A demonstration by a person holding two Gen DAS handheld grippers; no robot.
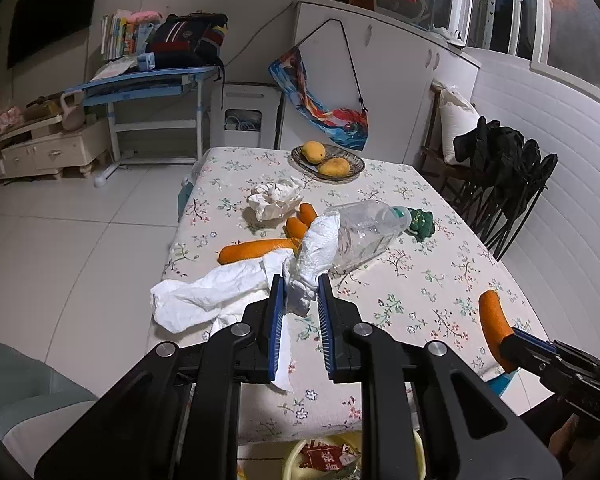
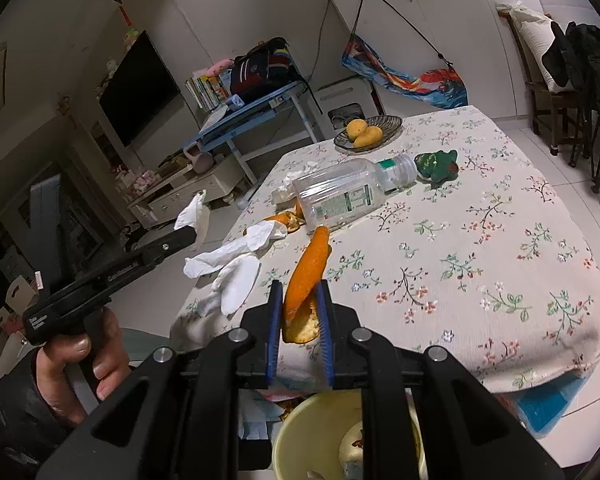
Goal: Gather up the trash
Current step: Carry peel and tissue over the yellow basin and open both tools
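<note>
- The left gripper point(image 1: 300, 294) holds a white tissue point(image 1: 306, 276) between its fingers, closed narrow on it, lifted above the near part of the bench point(image 1: 420, 280)
- The right gripper point(image 2: 300, 300) has its fingers closed narrow on a long orange peel point(image 2: 306, 280); the peel stands up out of the grip, its upper end pointing to the bottle point(image 2: 340, 196)
- A yellow bin point(image 2: 300, 432) stands below the near edge of the bench, just under the right gripper; it already has some trash inside
- The step in hand looks like carrying both pieces to the bin. To do it well, bring each gripper right over the mouth of the bin before opening, so nothing lands on the floor or on the cloth edge
- The peel is long and stiff; lower it and point it down into the bin, otherwise it may catch on the rim and tip out
- The tissue is light and may cling to the fingers, so open them wide and give a small shake if needed
- Take the two grippers one after the other, because the mouth of the bin looks narrow for both
- Still left on the bench: more tissue point(image 1: 204, 300), another peel point(image 1: 256, 250), a crumpled paper point(image 1: 274, 200) and the lying bottle
- The bowl point(image 1: 328, 160) with yellow fruit at the far end is probably not trash; leave it
</note>
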